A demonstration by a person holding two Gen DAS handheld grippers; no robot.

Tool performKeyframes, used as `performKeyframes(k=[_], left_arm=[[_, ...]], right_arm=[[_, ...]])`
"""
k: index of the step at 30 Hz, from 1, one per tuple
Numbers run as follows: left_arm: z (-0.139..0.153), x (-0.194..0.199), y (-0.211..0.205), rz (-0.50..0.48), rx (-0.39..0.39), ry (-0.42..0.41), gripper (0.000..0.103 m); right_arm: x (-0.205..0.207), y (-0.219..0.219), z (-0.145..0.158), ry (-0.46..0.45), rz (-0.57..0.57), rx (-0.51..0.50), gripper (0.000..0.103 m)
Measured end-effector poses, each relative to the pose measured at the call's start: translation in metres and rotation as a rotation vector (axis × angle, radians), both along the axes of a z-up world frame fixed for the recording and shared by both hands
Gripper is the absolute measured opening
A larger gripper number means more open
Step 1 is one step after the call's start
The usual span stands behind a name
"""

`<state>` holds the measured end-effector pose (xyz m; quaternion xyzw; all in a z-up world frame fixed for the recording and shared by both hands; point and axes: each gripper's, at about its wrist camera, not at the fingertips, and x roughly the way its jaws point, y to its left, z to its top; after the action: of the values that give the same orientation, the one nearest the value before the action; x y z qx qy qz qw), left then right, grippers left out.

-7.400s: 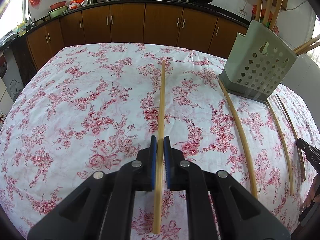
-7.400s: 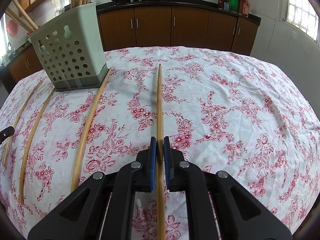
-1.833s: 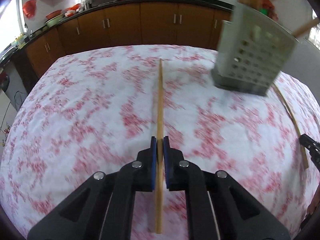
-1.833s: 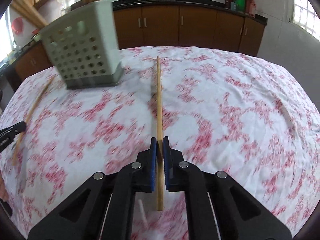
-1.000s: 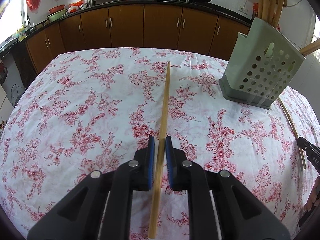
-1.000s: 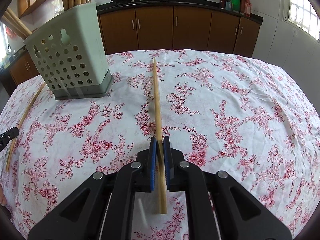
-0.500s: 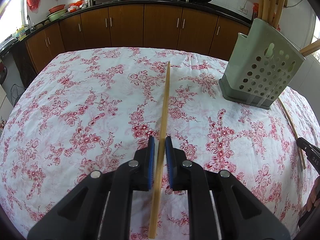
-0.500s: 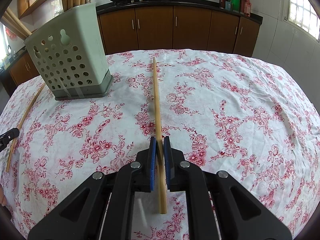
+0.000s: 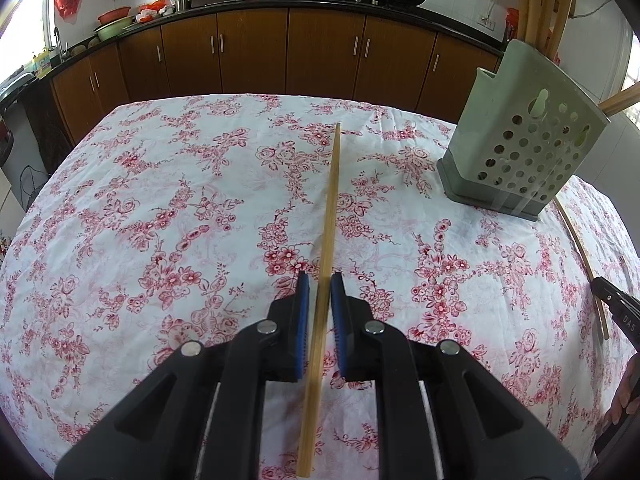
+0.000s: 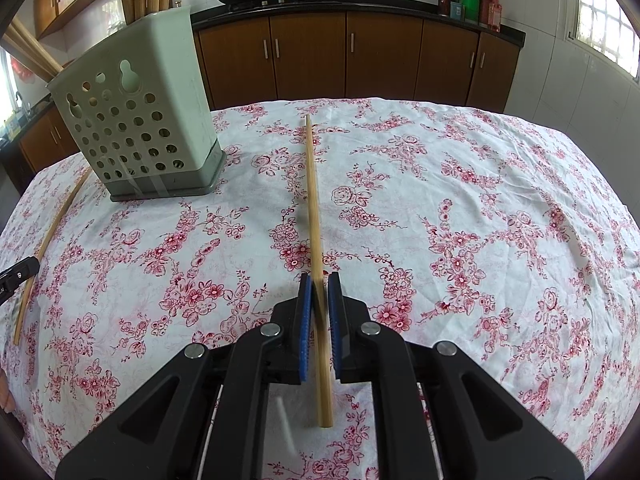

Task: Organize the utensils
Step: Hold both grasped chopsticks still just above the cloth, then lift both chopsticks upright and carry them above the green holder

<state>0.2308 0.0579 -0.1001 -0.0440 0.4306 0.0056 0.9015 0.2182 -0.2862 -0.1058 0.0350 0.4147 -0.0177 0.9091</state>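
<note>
I've got a chopstick [image 9: 327, 236] pinched in my left gripper [image 9: 320, 280], long axis running straight away from me over the tablecloth [image 9: 160, 220], tip toward the cabinets [image 9: 248, 56]. My right gripper [image 10: 320, 280] pinches its own chopstick [image 10: 314, 208], same heading. Holder [image 9: 520, 152] stands right of the left stick; the right view shows it [image 10: 136, 120] left. One loose stick [image 10: 48, 240] lies beside it, on the cloth

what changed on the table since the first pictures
Two of the three loose chopsticks that lay beside the holder are gone; one chopstick on the cloth remains. The left gripper still holds its chopstick, and the right gripper its own. The holder has not moved.
</note>
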Motion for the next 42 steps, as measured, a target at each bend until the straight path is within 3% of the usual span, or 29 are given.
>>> performKeyframes(k=[29, 39, 42], left_arm=[[0.001, -0.001, -0.001, 0.000, -0.005, 0.000, 0.014], [0.004, -0.020, -0.011, -0.059, 0.092, 0.012, 0.008], [0.027, -0.032, -0.012, -0.084, 0.099, -0.054, 0.008]], right_arm=[[-0.001, 0.000, 0.001, -0.002, -0.001, 0.002, 0.011], [-0.010, -0.012, 0.003, -0.016, -0.020, 0.035, 0.008], [-0.020, -0.017, 0.023, -0.085, -0.022, 0.037, 0.008]])
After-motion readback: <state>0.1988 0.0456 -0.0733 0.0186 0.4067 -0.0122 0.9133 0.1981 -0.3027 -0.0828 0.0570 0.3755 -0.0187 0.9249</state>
